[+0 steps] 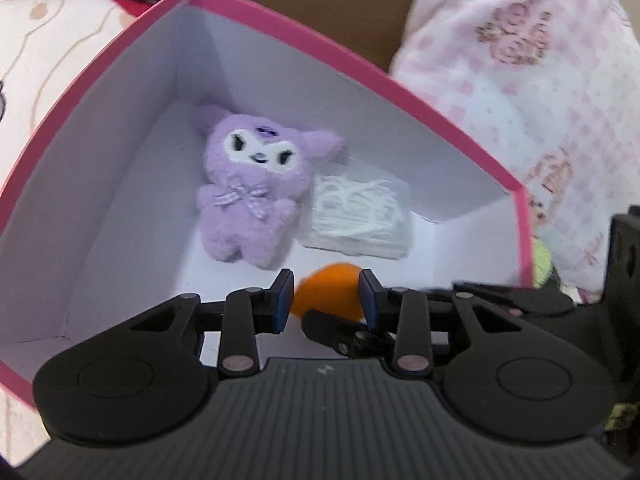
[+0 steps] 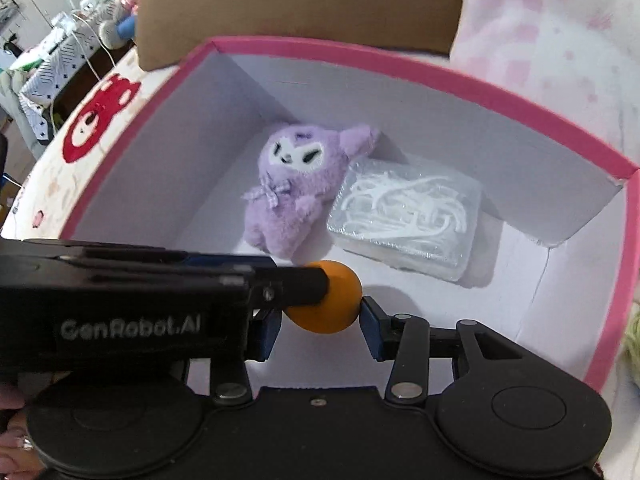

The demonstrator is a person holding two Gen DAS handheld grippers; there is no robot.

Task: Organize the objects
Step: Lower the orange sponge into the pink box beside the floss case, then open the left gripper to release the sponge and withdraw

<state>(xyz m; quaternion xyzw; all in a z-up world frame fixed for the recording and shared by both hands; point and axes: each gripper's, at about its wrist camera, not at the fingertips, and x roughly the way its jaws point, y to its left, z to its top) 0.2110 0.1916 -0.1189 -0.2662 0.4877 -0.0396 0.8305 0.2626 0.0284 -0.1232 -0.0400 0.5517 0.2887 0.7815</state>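
Small smooth orange ball [image 2: 326, 304] | pinched by both left gripper [image 2: 320, 286] and right gripper [image 2: 320, 322], for lowering into pink-rimmed white cardboard box [image 2: 400, 60] | near-edge floor, beside purple plush doll [image 2: 294, 196] and clear packet of white floss picks [image 2: 408, 216].

Both wrist views look down, close, into the pink box [image 1: 280, 28].

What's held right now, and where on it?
The orange ball, over the pink box: right gripper jaws pinch its opposite sides; left gripper jaws appear clamped across it too.
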